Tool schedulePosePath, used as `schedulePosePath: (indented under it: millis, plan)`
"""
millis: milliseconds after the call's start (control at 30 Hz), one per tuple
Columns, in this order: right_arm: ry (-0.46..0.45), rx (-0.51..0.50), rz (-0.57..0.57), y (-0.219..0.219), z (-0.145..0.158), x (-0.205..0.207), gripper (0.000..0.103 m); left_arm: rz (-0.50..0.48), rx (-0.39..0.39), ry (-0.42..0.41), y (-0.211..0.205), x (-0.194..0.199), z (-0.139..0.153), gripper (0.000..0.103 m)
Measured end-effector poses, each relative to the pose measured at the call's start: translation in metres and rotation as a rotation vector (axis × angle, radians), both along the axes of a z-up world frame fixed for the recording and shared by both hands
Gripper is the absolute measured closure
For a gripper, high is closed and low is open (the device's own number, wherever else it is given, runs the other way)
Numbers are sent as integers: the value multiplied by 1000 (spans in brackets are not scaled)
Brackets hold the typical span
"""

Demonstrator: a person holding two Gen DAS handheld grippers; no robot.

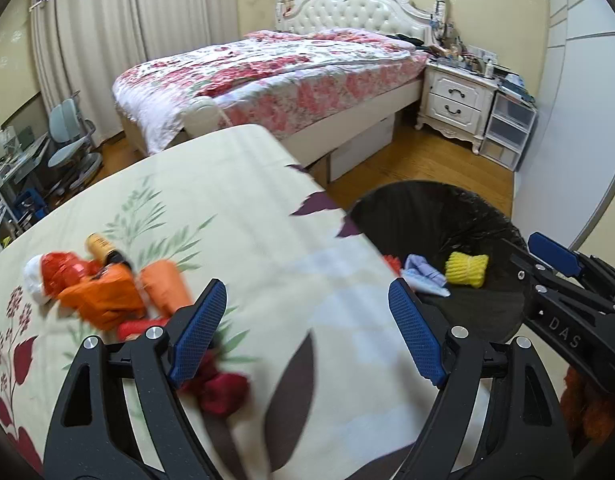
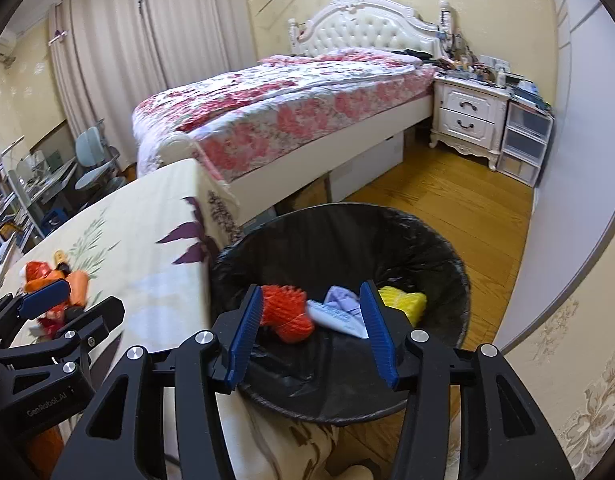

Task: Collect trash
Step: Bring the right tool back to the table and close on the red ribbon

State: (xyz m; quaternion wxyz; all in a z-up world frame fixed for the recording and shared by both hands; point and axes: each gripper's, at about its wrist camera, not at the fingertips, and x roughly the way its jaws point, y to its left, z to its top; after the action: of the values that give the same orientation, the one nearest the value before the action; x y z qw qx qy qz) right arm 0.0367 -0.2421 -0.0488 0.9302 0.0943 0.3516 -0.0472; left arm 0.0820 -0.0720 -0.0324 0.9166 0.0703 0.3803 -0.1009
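The left gripper (image 1: 307, 320) hangs over the cream floral-print tablecloth (image 1: 247, 208) with its blue-padded jaws wide apart and nothing between them, a blurred dark red crumpled wad (image 1: 223, 392) lying just under its left finger. To its left, a heap of orange and red crumpled wrappers (image 1: 103, 292) sits on the cloth. The right gripper (image 2: 311, 332) is parted and empty above the round bin lined with a black plastic bag (image 2: 387, 232), which holds a red ribbed paper lump (image 2: 287, 316), a pale blue crumpled packet (image 2: 339, 312) and a yellow ribbed bundle (image 2: 403, 300)
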Motion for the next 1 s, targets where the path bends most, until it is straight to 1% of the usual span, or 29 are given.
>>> schedulePosePath:
  millis: [267, 533, 767, 1000]
  plan:
    - [0, -3, 110, 47, 4, -10, 52, 106, -6, -3, 63, -28, 2, 22]
    - [24, -16, 212, 92, 0, -14, 51, 210, 13, 15, 119, -45, -7, 22]
    - [35, -28, 305, 127, 0, -20, 51, 256, 23, 18, 145, -54, -10, 22]
    - [37, -34, 407, 168, 3, -15, 51, 303, 13, 29, 168, -56, -11, 22]
